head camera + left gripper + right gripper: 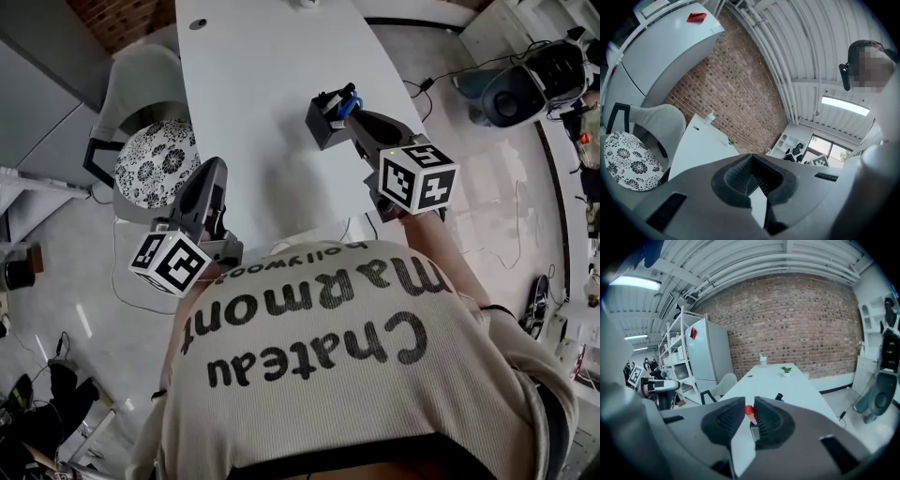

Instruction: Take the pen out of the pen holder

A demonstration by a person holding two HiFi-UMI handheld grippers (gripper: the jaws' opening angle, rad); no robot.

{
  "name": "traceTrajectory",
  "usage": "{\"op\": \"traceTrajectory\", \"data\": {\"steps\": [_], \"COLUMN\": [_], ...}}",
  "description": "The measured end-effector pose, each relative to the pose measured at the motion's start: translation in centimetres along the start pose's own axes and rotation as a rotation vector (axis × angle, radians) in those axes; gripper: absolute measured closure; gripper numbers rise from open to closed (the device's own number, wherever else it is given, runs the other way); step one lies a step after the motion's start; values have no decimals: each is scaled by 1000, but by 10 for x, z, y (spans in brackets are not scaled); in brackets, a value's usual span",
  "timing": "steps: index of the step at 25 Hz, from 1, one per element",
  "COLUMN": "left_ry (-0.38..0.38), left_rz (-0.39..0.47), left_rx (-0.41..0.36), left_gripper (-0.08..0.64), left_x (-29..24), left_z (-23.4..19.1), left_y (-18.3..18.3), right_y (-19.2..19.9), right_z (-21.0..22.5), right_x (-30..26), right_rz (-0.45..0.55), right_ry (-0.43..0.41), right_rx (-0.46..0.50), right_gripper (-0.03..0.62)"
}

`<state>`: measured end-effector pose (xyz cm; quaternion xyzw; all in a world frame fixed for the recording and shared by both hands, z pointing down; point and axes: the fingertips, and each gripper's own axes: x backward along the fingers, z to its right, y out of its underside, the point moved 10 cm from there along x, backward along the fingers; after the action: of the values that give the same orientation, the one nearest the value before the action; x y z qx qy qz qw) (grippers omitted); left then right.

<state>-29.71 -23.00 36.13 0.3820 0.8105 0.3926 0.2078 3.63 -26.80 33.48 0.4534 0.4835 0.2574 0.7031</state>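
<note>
Red-tipped pen [749, 411] sits pinched in jaws of right gripper [749, 401]; left gripper [751, 157] has jaws pressed together.

Cream shirt [356, 412], black lettering, grey left hand-held gripper [214, 169], grey right hand-held gripper [359, 120], black-and-white marker cubes [169, 262]

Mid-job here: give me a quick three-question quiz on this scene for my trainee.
1. True or false: the left gripper holds a pen.
2. What stands between the jaws of the right gripper? A) a red-tipped pen B) a cup C) nothing
3. Fill in: the pen holder stands on the white ____.
Key: 1 false, its jaws are together on nothing; 2 A; 3 table.
</note>
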Motion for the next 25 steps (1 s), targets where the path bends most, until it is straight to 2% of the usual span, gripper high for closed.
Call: {"op": "traceTrajectory", "data": {"steps": [9, 18, 25], "left_ry": [9, -40, -99], "left_rz": [-11, -17, 20], "left_rx": [-15, 6, -5], "left_gripper": [560, 560, 560], "left_x": [5, 22, 48], "left_z": [28, 58, 79], "left_y": [15, 45, 55], "right_y": [6, 14, 14], "right_z": [5, 12, 10], "right_x": [25, 48, 62], "right_rz": [12, 110, 163], "right_ry": [-11, -24, -20], "right_rx": [4, 13, 16], "right_gripper": [529, 531, 532]}}
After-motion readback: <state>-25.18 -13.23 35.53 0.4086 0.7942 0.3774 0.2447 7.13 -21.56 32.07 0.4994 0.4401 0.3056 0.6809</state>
